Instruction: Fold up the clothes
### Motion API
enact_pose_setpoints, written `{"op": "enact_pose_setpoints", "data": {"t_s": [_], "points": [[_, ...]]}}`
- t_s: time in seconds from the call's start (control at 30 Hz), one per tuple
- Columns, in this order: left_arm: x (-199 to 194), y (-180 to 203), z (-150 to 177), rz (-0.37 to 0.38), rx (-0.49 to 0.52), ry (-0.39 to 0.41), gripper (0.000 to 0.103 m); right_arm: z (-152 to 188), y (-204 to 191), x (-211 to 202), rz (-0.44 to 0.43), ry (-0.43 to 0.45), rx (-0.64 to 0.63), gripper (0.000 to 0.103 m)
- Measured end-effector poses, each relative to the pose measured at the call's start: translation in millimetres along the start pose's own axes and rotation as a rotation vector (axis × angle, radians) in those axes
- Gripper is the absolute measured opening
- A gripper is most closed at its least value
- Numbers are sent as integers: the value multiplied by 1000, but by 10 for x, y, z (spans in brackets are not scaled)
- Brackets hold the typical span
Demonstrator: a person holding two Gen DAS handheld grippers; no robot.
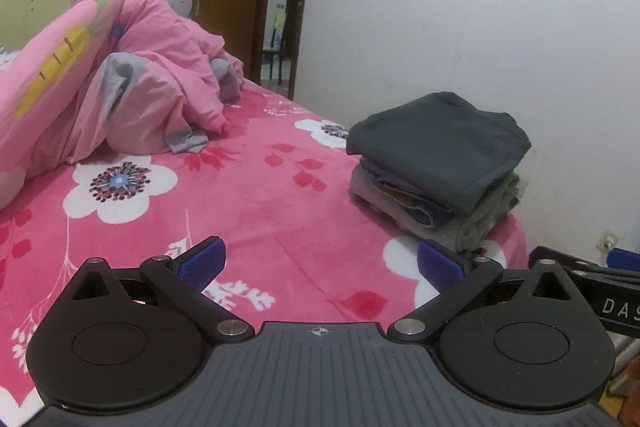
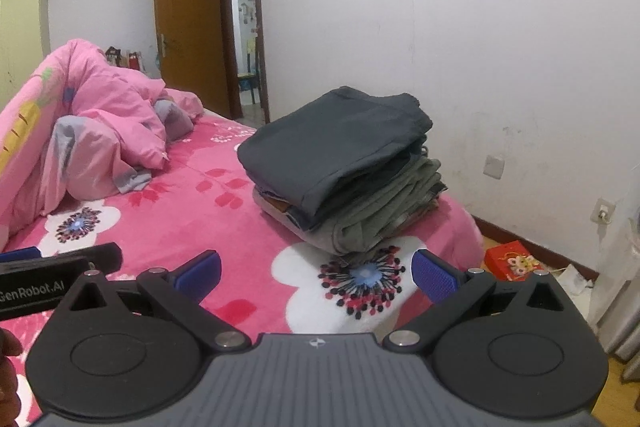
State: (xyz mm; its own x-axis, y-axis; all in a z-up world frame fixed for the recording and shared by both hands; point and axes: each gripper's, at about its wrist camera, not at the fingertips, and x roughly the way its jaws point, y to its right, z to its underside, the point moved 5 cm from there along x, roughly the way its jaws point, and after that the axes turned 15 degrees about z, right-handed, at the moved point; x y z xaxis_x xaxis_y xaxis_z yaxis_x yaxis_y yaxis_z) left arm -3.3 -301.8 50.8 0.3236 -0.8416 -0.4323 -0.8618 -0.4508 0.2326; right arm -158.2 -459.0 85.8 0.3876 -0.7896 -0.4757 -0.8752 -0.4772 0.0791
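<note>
Both grippers hover side by side above the near part of a bed covered with a bright pink fleece blanket (image 1: 256, 195) printed with white flowers. The left gripper (image 1: 320, 263) has its jaws spread wide, the blue ribbed pads (image 1: 202, 261) well apart with nothing between them but the blanket below. The right gripper (image 2: 316, 269) stands the same way, jaws wide and holding nothing, its blue pads (image 2: 434, 277) framing a white flower with a dark, beaded centre. Each gripper shows at the edge of the other's view, as a black bar with white lettering. The stack of folded clothes (image 2: 344, 167) sits on the right side of the bed near its corner, close to the white wall (image 2: 500, 47); a dark grey garment lies on top, with grey-green and paler grey pieces beneath it. On the far left of the bed a crumpled pink quilt (image 1: 100, 79) with a yellow carrot print and grey lining is heaped up. Beyond it stands an open brown wooden door (image 2: 186, 19). On the floor to the right of the bed lies a red box (image 2: 512, 259).
</note>
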Motion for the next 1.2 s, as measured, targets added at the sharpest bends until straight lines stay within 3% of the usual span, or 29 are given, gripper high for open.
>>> {"op": "enact_pose_setpoints", "data": {"t_s": [1.2], "points": [[22,-197,50,-54,-82,-3,103,15,-212,-7,-19,13,-54,103]]}}
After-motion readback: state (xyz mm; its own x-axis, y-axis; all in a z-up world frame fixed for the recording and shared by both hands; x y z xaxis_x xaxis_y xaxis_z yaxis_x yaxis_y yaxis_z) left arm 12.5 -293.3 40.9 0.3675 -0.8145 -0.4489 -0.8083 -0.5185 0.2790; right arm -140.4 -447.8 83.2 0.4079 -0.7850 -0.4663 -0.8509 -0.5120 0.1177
